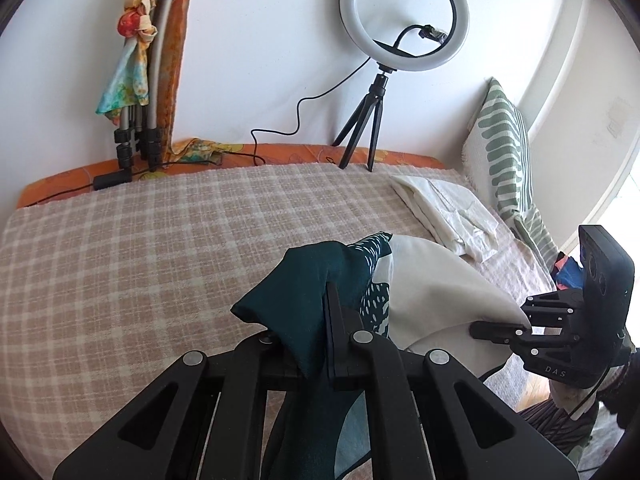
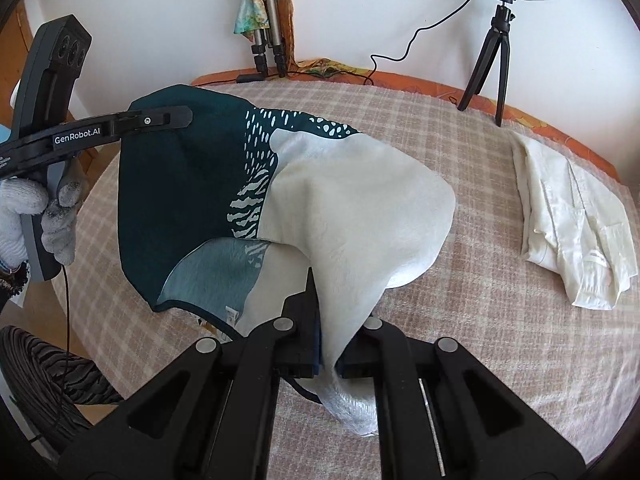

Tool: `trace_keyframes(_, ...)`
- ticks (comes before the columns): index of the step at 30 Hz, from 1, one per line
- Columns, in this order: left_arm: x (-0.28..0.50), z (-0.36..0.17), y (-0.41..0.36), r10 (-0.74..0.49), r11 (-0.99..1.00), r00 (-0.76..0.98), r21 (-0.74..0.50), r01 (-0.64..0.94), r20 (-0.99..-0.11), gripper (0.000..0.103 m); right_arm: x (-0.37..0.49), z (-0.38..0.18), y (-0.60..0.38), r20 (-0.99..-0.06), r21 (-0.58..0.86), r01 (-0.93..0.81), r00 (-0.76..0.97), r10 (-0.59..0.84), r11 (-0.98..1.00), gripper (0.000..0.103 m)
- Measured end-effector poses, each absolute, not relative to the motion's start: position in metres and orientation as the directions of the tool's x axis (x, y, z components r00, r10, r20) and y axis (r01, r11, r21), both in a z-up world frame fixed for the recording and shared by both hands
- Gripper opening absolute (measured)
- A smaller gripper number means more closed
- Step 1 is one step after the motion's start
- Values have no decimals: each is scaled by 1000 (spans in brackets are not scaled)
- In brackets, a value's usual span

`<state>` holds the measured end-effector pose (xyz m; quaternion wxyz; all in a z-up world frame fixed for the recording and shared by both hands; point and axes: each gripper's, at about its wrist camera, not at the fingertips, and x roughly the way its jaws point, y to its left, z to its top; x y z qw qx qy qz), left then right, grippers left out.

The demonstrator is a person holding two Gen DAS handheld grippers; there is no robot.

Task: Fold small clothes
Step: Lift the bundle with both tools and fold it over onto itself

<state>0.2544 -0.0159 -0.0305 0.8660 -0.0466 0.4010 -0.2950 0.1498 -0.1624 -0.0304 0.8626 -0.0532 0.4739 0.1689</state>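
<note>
Clamped in both grippers, left [image 2: 188, 117] on teal corner at 9 o'clock, right [image 2: 316, 300] on cream edge at 6: cloth [image 2: 340, 200] raised off bed [image 2: 460, 300], likely for spreading before folding.

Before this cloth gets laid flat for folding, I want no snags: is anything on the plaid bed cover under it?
Nothing visible. Both claws, left and right, are shut on the teal and cream cloth. The plaid cover beneath looks bare; the folded white shirt lies off to the right, apart.
</note>
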Motion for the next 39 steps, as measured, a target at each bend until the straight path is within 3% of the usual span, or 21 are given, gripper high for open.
trace_keyframes(11, 274, -6, -111, -635, 744, 459, -332, 580, -621, 6, 156, 9, -254, -820, -65, -241, 565, 86, 968, 6)
trace_keyframes(25, 335, 9, -284, -724, 639, 404, -322, 699, -559, 6, 194, 36, -407, -756, -277, -47, 627, -188, 960, 6)
trace_keyframes(33, 390, -1, -351, -729, 641, 410, -337, 689, -548, 6, 230, 16, -500, -750, -268, 44, 617, -238, 962, 6)
trace_keyframes(39, 413, -26, -377, -681, 681, 425, -303, 666, -597, 6, 258, -16, -535, -792, -161, 56, 588, -162, 985, 6)
